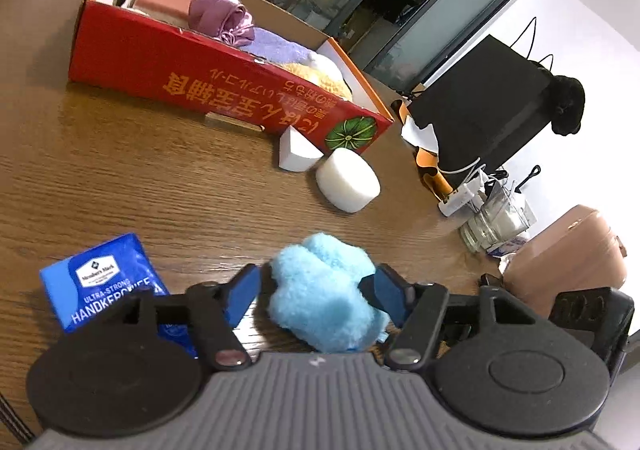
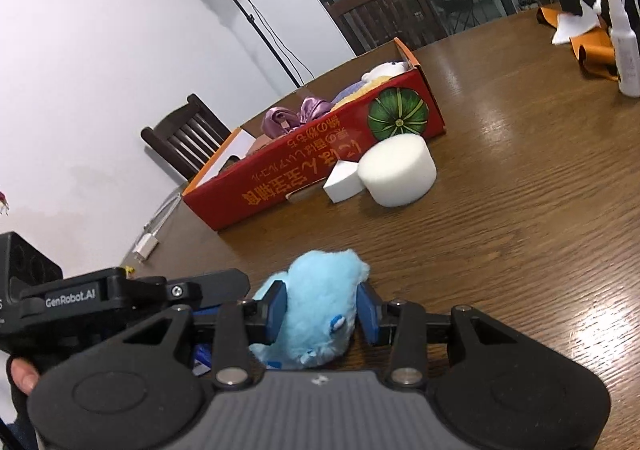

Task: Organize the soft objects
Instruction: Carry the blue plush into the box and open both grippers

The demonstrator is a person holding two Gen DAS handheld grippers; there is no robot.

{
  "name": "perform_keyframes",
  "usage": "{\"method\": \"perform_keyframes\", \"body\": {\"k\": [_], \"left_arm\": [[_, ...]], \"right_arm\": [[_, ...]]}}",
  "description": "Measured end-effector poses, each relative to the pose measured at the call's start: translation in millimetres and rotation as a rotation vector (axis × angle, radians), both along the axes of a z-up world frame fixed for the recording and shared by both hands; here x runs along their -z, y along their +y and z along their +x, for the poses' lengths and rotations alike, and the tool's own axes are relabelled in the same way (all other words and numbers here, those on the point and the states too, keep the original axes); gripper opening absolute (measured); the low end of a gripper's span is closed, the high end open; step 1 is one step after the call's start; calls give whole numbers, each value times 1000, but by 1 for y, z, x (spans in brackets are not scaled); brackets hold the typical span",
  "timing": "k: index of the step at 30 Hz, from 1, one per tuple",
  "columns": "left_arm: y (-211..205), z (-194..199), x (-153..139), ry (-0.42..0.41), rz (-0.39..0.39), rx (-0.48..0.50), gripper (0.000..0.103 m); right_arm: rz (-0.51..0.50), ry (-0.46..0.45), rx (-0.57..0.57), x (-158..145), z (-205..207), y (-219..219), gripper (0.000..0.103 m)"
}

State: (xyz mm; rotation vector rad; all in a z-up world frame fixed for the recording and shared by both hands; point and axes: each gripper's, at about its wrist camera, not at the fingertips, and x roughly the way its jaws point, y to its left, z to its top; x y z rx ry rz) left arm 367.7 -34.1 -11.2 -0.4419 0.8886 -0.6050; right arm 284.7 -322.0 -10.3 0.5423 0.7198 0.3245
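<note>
A light blue fluffy toy (image 1: 324,294) lies on the wooden table (image 1: 160,178) between both grippers. My left gripper (image 1: 316,292) has its blue pads at the toy's two sides, the right pad touching it, a small gap at the left pad. My right gripper (image 2: 322,310) is shut on the same blue toy (image 2: 320,302), pads pressed into it. The red cardboard box (image 1: 224,78) holds a purple satin cloth (image 1: 222,18), a lilac towel, a yellow plush and a pink block. It also shows in the right wrist view (image 2: 312,166).
A white foam cylinder (image 1: 347,180) and a white foam wedge (image 1: 296,150) lie in front of the box. A blue handkerchief pack (image 1: 108,282) lies at the left. A black bag (image 1: 480,110), a glass jar (image 1: 492,222), a spray bottle (image 2: 624,50) and chairs stand around the table's edge.
</note>
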Motion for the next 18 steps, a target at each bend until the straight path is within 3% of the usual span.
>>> {"method": "perform_keyframes", "body": {"k": [2, 6, 11, 15, 18], "left_arm": [[-3, 2, 4, 23, -9, 21, 42], [-8, 4, 0, 17, 0, 22, 42], [-3, 9, -37, -105, -25, 16, 42], [5, 45, -76, -213, -34, -9, 42], [8, 88, -90, -234, -22, -57, 42]], "right_arm": [[23, 5, -8, 2, 1, -3, 34], [48, 15, -17, 3, 3, -6, 31], [67, -60, -32, -27, 14, -9, 29], [55, -172, -67, -66, 56, -5, 29], [51, -217, -82, -85, 110, 3, 29]]}}
